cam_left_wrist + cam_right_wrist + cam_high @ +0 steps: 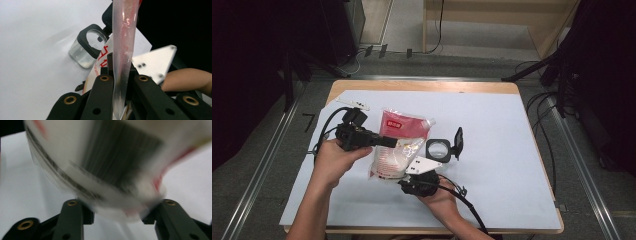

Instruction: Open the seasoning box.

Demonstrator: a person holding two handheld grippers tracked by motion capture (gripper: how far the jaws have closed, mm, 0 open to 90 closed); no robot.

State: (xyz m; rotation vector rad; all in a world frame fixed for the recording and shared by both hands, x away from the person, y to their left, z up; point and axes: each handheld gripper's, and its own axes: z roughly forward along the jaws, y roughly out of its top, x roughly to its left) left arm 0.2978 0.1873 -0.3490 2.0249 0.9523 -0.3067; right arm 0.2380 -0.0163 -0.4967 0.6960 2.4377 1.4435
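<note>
Plastic pouch: red-and-white bag (396, 145) lying on the white table cover (492, 130), left of centre, between the two hands; its red top points away from the person, its pale bulging bottom toward them.
Left gripper: (388, 142) held level in the left hand (332, 159), reaching in from the pouch's left side.
Left jaws: clenched on a flat clear edge seam of the pouch (122, 62); in the left gripper view the thin film runs straight up between the two black jaws, pinched with no gap showing.
Right gripper: (412, 186) held in the right hand (443, 199) at the pouch's near end, grey three-cornered plate (426, 164) on top.
Right jaws: set partly apart, one on each side of the pouch's rounded bottom (105, 170); the bag bulges between and above them, blurred, with its barcode showing; the pads seem to touch its sides, though whether they press I cannot tell for sure.
Clear jar: small container (438, 149) with a black rim just right of the pouch, its black lid (458, 141) hinged open beside it.
Table edge: bare wood (422, 85) shows at the far side.
</note>
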